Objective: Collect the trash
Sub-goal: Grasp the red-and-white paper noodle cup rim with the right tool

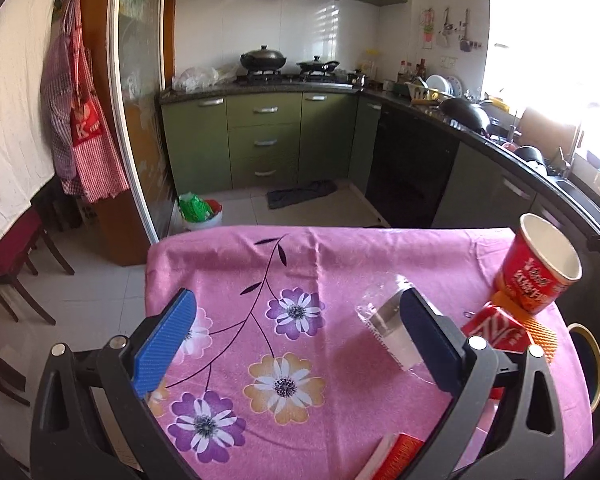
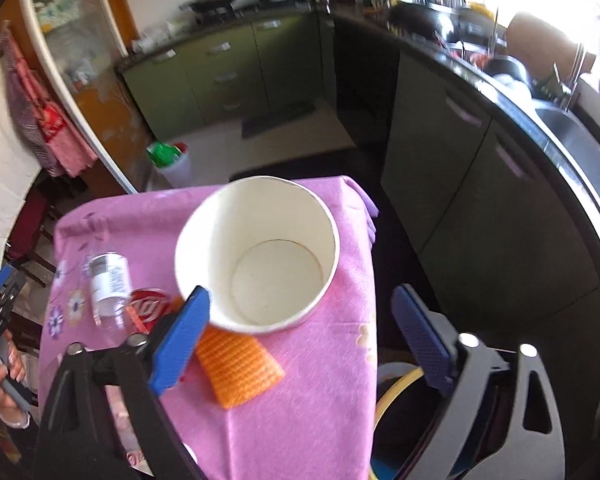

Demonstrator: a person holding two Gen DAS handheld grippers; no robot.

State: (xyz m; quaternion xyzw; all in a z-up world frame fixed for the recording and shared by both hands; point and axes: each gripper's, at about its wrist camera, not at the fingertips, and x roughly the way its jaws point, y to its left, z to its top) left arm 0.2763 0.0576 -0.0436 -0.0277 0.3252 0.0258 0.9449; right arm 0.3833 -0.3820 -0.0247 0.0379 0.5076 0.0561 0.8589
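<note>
A pink flowered tablecloth (image 1: 236, 264) covers the table. A clear plastic bottle (image 1: 384, 320) lies on it, just inside my open left gripper's (image 1: 296, 344) right finger. A red noodle cup (image 1: 536, 272) stands at the right edge, beside a red carton (image 1: 496, 328) and an orange mesh sleeve (image 1: 540, 330). In the right wrist view, my open right gripper (image 2: 300, 340) hovers above the empty cup (image 2: 260, 252), with the left finger (image 2: 180, 344) near its rim. The bottle (image 2: 108, 280), carton (image 2: 148, 304) and orange mesh (image 2: 236, 372) lie there too.
A red and white box (image 1: 392, 456) lies at the table's near edge. A yellow-rimmed bin (image 2: 396, 396) stands below the table's right side. A white bin with green bags (image 1: 200, 212) stands on the floor. Kitchen cabinets (image 1: 264, 140) stand behind, a chair (image 1: 16, 260) at left.
</note>
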